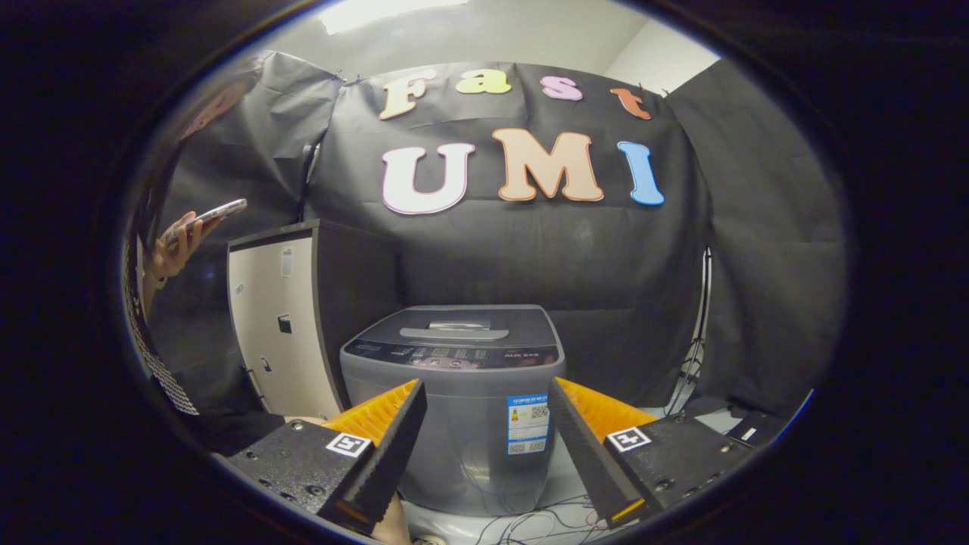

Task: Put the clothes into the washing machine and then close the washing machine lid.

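Grey washing machine [454, 401] beyond wide-open, seemingly empty claw [484, 443].

You see a dim booth, lit from a bright ceiling panel [394, 11] far above; fisheye bends the edges, the left side blurs.

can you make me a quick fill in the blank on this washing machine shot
1. The washing machine's lid is ____.
2. The tongs are ____, with nothing held between their fingers.
3. The cabinet stands ____ the washing machine.
4. A person's hand beyond the cabinet holds a ____.

Missing words: closed; open; beside; phone
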Demonstrator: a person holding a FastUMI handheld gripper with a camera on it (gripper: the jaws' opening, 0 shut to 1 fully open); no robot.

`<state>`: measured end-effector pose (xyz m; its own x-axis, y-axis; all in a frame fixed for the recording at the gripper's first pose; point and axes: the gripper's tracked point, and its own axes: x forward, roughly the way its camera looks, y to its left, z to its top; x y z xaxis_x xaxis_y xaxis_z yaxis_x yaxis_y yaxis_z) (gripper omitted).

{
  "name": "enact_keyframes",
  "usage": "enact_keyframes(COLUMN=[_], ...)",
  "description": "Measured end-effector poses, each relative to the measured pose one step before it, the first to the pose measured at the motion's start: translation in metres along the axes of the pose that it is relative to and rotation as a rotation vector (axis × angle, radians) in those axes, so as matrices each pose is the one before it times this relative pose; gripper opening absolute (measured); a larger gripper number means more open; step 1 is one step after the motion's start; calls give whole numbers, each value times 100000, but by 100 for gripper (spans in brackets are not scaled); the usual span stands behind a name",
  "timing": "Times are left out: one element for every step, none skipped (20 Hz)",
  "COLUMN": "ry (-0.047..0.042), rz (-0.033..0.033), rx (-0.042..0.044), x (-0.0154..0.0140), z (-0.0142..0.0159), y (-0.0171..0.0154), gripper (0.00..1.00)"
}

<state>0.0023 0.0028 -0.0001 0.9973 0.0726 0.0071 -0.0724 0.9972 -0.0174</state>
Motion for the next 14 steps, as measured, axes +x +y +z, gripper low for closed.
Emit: enact_keyframes(ry=[-8,-3,19,131,-184,-220,133,144,-92,-112,114,-19,-55,44], rz=[-11,-121,-326,-156,28,-15,19,-19,20,-18,5,-23,1,-9], rx=[11,176,-208,12,32,-28,-22,76,-30,-4,-17,46,-72,40], x=[-36,70,16,-42,157,-104,62,-107,-34,90,-1,20,-91,25], z=[49,-31,119,5,-81,-6,-42,-26,70,10,-72,60,26,-52], y=[-27,-40,-36,4,-34,20,1,-29,12,22,6,-30,-19,30], gripper=[98,98,98,98,97,98,98,97,97,97,97,97,97,97])
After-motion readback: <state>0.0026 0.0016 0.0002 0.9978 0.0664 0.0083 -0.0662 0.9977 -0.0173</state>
